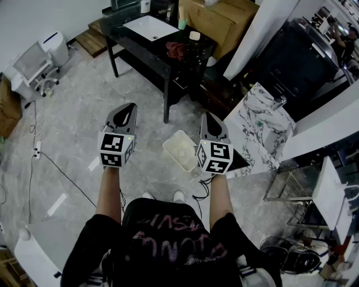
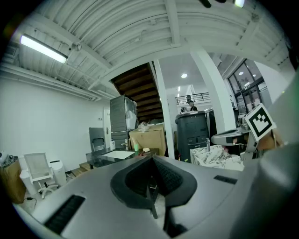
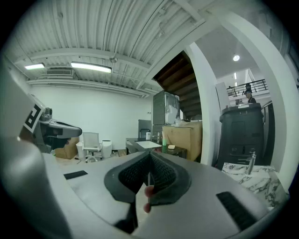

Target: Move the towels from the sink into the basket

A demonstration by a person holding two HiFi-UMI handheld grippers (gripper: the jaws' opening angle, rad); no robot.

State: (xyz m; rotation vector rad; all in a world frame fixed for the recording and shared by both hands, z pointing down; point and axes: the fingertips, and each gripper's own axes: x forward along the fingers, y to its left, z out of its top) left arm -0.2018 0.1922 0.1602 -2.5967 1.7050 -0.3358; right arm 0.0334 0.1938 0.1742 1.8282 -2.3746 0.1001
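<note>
A dark red towel [image 1: 176, 49] lies bunched on the black table [image 1: 126, 35], to the right of the white sink [image 1: 150, 27] set in its top. On the floor just ahead of my feet sits a white perforated basket [image 1: 180, 150]. It lies between my two grippers, which I hold up at waist height, far from the table. The left gripper [image 1: 129, 107] is shut with nothing in it, and its pads [image 2: 152, 186] meet. The right gripper [image 1: 209, 117] is also shut and empty, its pads [image 3: 149, 179] closed together.
A marble-topped counter [image 1: 261, 120] with a faucet stands to the right of the basket. Cardboard boxes [image 1: 221, 17] are behind the table. A white chair [image 1: 31, 67] and a cable [image 1: 50, 162] are at the left, and a dark cabinet [image 1: 297, 56] is at the far right.
</note>
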